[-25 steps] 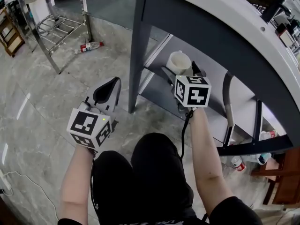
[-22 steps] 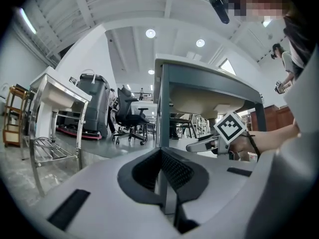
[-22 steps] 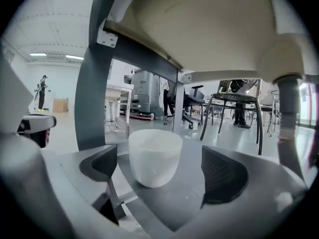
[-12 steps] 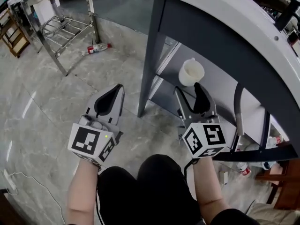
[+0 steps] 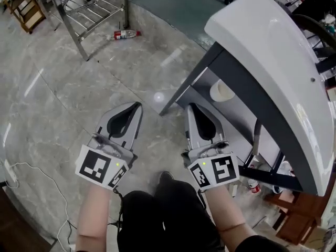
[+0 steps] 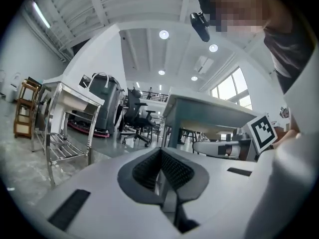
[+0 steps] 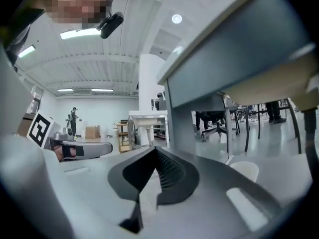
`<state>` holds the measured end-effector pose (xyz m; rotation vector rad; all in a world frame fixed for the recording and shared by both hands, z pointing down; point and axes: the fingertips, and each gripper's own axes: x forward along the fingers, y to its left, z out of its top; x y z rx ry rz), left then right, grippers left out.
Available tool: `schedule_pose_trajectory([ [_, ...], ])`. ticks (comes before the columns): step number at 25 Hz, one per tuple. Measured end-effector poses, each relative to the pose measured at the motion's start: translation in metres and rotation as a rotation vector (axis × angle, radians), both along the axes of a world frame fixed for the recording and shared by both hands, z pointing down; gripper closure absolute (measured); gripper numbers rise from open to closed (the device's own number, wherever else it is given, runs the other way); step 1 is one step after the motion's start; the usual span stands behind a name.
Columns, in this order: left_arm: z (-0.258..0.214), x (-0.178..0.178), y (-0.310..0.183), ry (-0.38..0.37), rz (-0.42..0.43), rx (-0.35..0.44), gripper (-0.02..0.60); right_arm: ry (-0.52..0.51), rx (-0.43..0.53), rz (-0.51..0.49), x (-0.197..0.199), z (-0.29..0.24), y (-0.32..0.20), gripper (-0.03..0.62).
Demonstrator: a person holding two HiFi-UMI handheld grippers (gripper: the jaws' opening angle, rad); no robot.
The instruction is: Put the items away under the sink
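A white cup (image 5: 222,91) stands upright on the grey shelf (image 5: 198,94) under the white sink unit (image 5: 262,56). The right gripper view shows the same cup (image 7: 244,171) low at the right. My right gripper (image 5: 191,107) hovers over the floor just in front of the shelf, short of the cup, shut with nothing in it. My left gripper (image 5: 136,105) is level with it to the left, also shut and empty. In each gripper view the pads meet at the tip: left gripper (image 6: 160,151), right gripper (image 7: 155,151).
A plastic bottle (image 5: 125,34) lies on the marble floor near a metal rack (image 5: 86,7) at the back left. More bottles (image 5: 253,186) sit low under the sink at the right. A white cable (image 5: 31,175) trails over the floor at the left.
My right gripper has drawn back out from the shelf and away from the cup, which stays on the shelf. Both grippers now sit side by side over the floor.
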<state>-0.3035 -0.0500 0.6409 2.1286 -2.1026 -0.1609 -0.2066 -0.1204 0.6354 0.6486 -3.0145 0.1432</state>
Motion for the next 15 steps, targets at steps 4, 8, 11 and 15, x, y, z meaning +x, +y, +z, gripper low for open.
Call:
schedule_pose_trajectory([
  [4,-0.048,-0.002,0.017,-0.009,-0.009,-0.028,0.574,0.021,-0.014,-0.012,-0.003,-0.046,0.019,0.591],
  [8,-0.094,0.012,0.039,-0.008,0.002,-0.069,0.574,0.058,-0.032,-0.020,0.007,-0.091,0.043,0.591],
  [11,-0.130,0.028,0.056,0.000,0.039,-0.082,0.574,0.077,-0.056,-0.006,0.019,-0.126,0.060,0.591],
  [15,-0.184,0.045,0.081,0.047,0.072,-0.073,0.574,0.102,-0.067,0.009,0.033,-0.175,0.084,0.591],
])
